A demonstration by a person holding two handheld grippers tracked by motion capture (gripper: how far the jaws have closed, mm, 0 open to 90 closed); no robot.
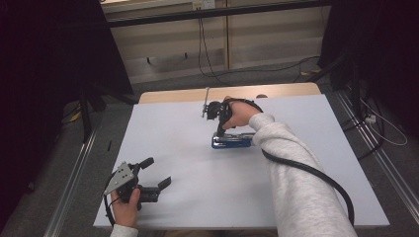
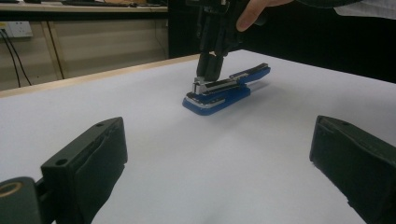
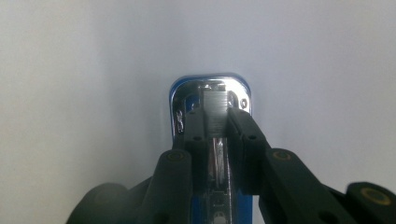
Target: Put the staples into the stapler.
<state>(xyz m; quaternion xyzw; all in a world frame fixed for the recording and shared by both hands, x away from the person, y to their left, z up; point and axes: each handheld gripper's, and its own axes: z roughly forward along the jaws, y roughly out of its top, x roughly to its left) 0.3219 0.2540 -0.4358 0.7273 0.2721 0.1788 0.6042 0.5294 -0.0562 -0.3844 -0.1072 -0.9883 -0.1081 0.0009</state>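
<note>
A blue stapler (image 1: 232, 141) with a silver metal top lies flat on the white table (image 1: 173, 138), past its middle. My right gripper (image 1: 219, 133) points straight down over the stapler's left end. In the right gripper view, the right gripper (image 3: 215, 116) has its two black jaws pressed against either side of the metal head of the stapler (image 3: 215, 100). The left gripper view shows the stapler (image 2: 224, 91) with the right gripper (image 2: 208, 77) clamped on its near end. My left gripper (image 1: 157, 172) rests near the table's front left corner, open and holding nothing (image 2: 219, 140).
The table's far wooden edge (image 1: 178, 94) borders a grey floor with loose cables (image 1: 276, 66). Metal rails (image 1: 74, 173) run along both sides of the table. A thick black cable (image 1: 316, 173) trails from the right gripper along the person's grey sleeve.
</note>
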